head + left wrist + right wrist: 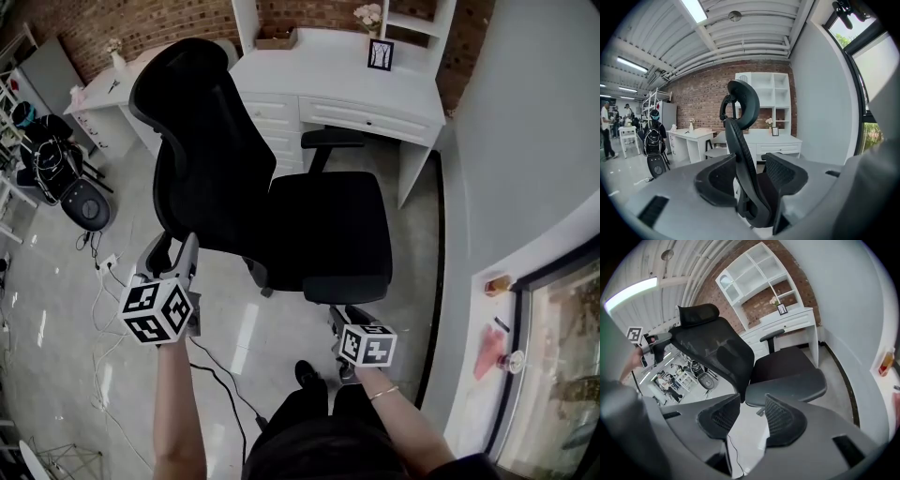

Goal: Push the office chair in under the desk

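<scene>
A black mesh office chair stands turned sideways in front of the white desk (337,70). Its backrest (220,159) is to the left and its seat (328,230) to the right, out from under the desk. My left gripper (176,251) is at the lower side edge of the backrest. In the left gripper view that edge (740,154) runs down between the two pads (717,183), and the left gripper (750,180) is shut on it. My right gripper (342,314) hangs just before the seat's near edge (787,387). The right gripper (752,420) is open, with only floor and a cable between its jaws.
A second white desk (103,94) stands at the far left, with bags (52,159) and a round case beside it. Cables (108,281) trail over the floor near my left side. A grey wall (525,141) and a window sill (497,347) close off the right.
</scene>
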`<action>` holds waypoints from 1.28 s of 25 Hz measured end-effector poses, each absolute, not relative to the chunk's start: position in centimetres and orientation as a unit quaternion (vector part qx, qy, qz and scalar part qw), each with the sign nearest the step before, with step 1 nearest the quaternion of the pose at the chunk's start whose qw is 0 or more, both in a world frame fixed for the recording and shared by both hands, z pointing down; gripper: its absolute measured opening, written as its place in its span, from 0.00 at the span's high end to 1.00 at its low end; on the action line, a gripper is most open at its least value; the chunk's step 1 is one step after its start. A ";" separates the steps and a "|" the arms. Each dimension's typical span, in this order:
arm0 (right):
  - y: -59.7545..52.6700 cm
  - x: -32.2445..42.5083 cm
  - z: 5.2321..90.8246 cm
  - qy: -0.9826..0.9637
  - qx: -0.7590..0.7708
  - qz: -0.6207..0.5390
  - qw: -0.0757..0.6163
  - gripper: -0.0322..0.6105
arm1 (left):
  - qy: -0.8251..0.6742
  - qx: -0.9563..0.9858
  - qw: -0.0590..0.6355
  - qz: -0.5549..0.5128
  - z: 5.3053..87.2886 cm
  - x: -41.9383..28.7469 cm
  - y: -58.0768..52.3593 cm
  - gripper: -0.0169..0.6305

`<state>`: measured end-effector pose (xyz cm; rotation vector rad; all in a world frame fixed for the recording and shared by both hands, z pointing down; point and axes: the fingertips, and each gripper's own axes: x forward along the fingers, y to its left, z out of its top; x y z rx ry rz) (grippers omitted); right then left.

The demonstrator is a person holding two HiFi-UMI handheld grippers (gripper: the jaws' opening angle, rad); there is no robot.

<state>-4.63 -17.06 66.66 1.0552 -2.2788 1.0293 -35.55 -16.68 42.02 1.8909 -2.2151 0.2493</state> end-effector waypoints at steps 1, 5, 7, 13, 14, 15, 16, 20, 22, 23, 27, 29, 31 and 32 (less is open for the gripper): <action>-17.0 -4.8 66.5 -0.824 0.375 0.367 0.214 0.73 | -0.754 0.642 0.109 0.084 42.0 -35.2 -16.5 0.67; -16.9 -4.7 66.2 -0.835 0.360 0.352 0.223 0.73 | -0.755 0.642 0.110 0.080 42.2 -33.2 -15.6 0.67; -17.1 -4.4 65.9 -0.839 0.356 0.344 0.225 0.73 | -0.754 0.643 0.110 0.075 42.3 -32.1 -15.1 0.67; -17.7 -2.8 64.9 -0.842 0.361 0.337 0.219 0.73 | -0.751 0.649 0.107 0.062 42.2 -28.7 -13.7 0.67; -17.9 -2.4 64.8 -0.841 0.364 0.336 0.218 0.73 | -0.750 0.649 0.106 0.062 42.2 -28.1 -13.5 0.67; -18.1 -1.9 64.8 -0.840 0.366 0.336 0.217 0.73 | -0.750 0.650 0.105 0.062 42.2 -27.6 -13.3 0.67; -18.2 -1.5 64.7 -0.840 0.368 0.336 0.216 0.73 | -0.749 0.652 0.105 0.061 42.2 -27.0 -13.1 0.67; -18.5 -0.3 64.3 -0.842 0.368 0.332 0.213 0.73 | -0.745 0.656 0.102 0.063 42.2 -24.6 -12.6 0.67; -18.4 0.3 64.1 -0.843 0.368 0.326 0.216 0.73 | -0.743 0.659 0.103 0.060 42.2 -23.6 -12.4 0.67; -18.3 0.5 64.0 -0.844 0.368 0.324 0.218 0.73 | -0.741 0.661 0.104 0.059 42.2 -23.1 -12.3 0.67; -17.9 1.7 62.7 -0.853 0.359 0.309 0.218 0.73 | -0.737 0.665 0.105 0.058 41.9 -20.5 -12.0 0.67; -17.8 2.0 61.5 -0.864 0.349 0.295 0.213 0.73 | -0.735 0.667 0.104 0.059 41.8 -19.2 -12.0 0.67; -17.5 1.8 60.1 -0.877 0.335 0.277 0.205 0.73 | -0.734 0.668 0.104 0.060 41.8 -18.0 -11.9 0.67; -17.2 1.7 59.3 -0.884 0.327 0.267 0.201 0.73 | -0.734 0.668 0.106 0.058 41.9 -17.3 -11.7 0.67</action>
